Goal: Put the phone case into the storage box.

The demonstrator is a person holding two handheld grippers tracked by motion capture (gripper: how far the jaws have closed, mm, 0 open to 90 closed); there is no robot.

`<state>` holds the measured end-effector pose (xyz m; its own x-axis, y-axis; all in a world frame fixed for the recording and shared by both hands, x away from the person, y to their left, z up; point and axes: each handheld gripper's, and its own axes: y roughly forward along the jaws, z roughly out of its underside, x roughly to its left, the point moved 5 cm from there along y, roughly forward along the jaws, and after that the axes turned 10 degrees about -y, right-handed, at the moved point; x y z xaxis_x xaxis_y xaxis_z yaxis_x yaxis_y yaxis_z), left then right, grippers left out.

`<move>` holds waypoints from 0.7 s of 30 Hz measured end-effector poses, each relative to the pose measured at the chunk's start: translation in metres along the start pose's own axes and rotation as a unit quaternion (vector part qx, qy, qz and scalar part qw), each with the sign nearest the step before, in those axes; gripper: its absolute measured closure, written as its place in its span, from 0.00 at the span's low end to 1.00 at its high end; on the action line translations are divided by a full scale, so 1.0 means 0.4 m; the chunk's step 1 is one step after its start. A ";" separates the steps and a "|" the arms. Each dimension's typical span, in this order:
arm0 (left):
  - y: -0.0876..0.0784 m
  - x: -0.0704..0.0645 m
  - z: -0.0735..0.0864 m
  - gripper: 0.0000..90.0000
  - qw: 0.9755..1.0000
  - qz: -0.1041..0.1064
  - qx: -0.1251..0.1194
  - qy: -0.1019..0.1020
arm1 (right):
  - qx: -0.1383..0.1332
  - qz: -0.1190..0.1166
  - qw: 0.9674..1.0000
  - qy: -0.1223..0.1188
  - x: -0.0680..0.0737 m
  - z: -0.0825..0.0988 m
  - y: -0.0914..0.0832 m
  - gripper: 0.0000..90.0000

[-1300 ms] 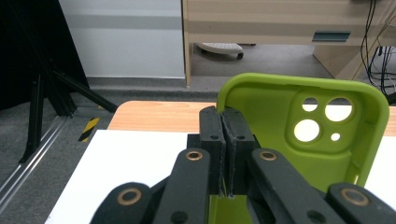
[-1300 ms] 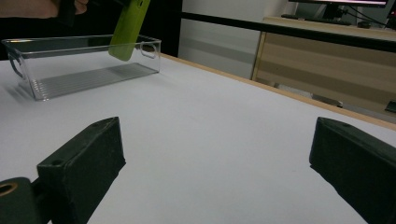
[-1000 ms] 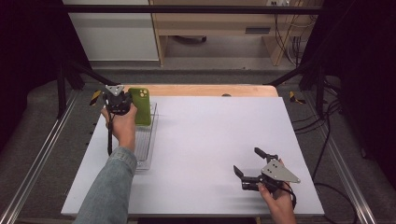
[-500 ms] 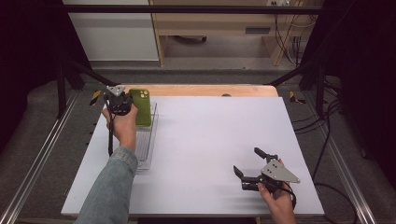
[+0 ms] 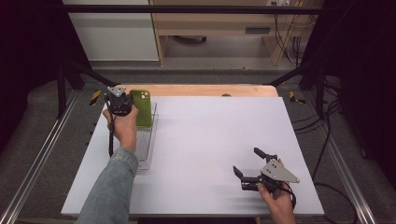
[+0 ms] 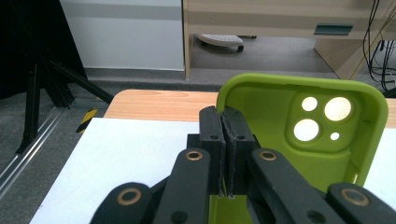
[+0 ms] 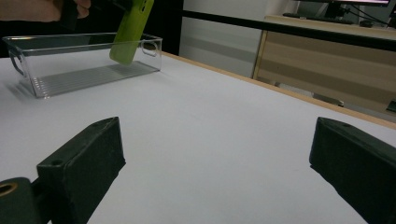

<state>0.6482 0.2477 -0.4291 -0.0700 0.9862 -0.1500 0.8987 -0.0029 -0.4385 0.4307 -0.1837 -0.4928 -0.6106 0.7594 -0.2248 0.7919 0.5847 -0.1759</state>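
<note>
Clear tray (image 5: 145, 149) lies beneath green phone case (image 5: 142, 108) pinched by left tool (image 5: 120, 105); right tool (image 5: 254, 164) gapes.

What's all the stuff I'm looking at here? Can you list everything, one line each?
phone case: one, lime green, held tilted over the far end of the tray
tray: one, clear plastic, left side of the table
table: one, white top with a wooden far edge
desk: one, light wood, on the floor beyond the table
left hand-held gripper: one, black, jaws shut on the case's edge
right hand-held gripper: one, black with a grey plate, jaws wide open, low over the table's near right
sleeve: one, blue denim, on the left arm
</note>
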 end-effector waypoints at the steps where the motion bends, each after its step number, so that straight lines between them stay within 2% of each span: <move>1: 0.000 0.001 0.001 0.97 1.000 0.000 0.000 -0.001 | 0.000 0.000 1.000 -0.001 0.000 0.000 0.000 0.04; 21: 0.011 -0.001 0.012 0.97 1.000 0.002 0.002 -0.002 | 0.001 -0.001 1.000 0.000 0.002 0.000 0.001 0.04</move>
<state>0.6501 0.2464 -0.4350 -0.0686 0.9854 -0.1560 0.8973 -0.0074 -0.4414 0.4306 -0.1828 -0.4930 -0.6123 0.7583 -0.2237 0.7906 0.5860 -0.1775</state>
